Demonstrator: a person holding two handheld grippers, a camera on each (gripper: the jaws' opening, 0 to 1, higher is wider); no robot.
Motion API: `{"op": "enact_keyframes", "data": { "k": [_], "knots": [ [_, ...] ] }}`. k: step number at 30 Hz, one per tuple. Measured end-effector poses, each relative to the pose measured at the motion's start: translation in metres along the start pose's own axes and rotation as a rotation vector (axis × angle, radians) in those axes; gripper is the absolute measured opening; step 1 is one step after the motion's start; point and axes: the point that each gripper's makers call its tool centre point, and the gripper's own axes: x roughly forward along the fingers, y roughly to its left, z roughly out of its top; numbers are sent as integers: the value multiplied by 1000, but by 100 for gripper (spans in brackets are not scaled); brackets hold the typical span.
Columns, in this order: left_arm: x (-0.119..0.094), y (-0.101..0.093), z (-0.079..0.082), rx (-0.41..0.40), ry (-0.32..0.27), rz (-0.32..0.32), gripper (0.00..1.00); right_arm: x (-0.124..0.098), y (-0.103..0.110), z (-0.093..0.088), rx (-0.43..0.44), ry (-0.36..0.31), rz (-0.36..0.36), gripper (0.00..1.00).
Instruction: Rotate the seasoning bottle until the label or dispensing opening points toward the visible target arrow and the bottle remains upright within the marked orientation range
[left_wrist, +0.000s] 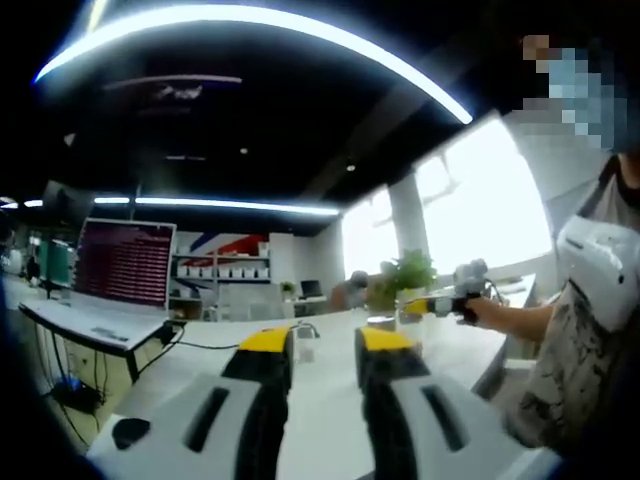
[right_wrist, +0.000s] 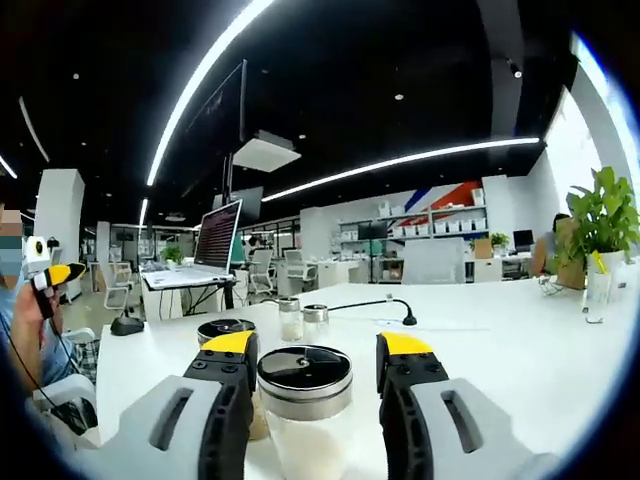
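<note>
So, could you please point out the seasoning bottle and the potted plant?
Clear glass seasoning bottle with metal lid (right_wrist: 304, 368): right gripper view, on the lid top.
Green leafy potted plant (right_wrist: 603, 215): right gripper view, on the leaves.

- In the left gripper view, the left gripper (left_wrist: 324, 345) points out over the white table (left_wrist: 330, 400), its 2 yellow-tipped jaws parted with bare tabletop showing between them.
- In the right gripper view, the right gripper (right_wrist: 315, 352) stands low over the same table, its 2 jaws spread to either side of the seasoning bottle (right_wrist: 304, 405); whether they touch it cannot be told.
- The person's hand (left_wrist: 478, 308) grips that right gripper beyond the table's far edge, forearm stretched out level.
</note>
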Motion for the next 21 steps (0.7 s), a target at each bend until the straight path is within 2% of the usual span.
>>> {"op": "enact_keyframes", "data": {
  "k": [4,10,15,21],
  "knots": [
    [0,0,0,2,1,1,26,1,-1,-1,10,8,3,47],
    [-1,0,1,1,-1,0,26,0,7,-2,32,13,34,37],
    [0,0,0,-1,2,-3,26,0,10,-3,12,26,28,37],
    [0,1,-1,-5,3,-4,26,0,10,-4,26,49,87,37]
  ]
}}
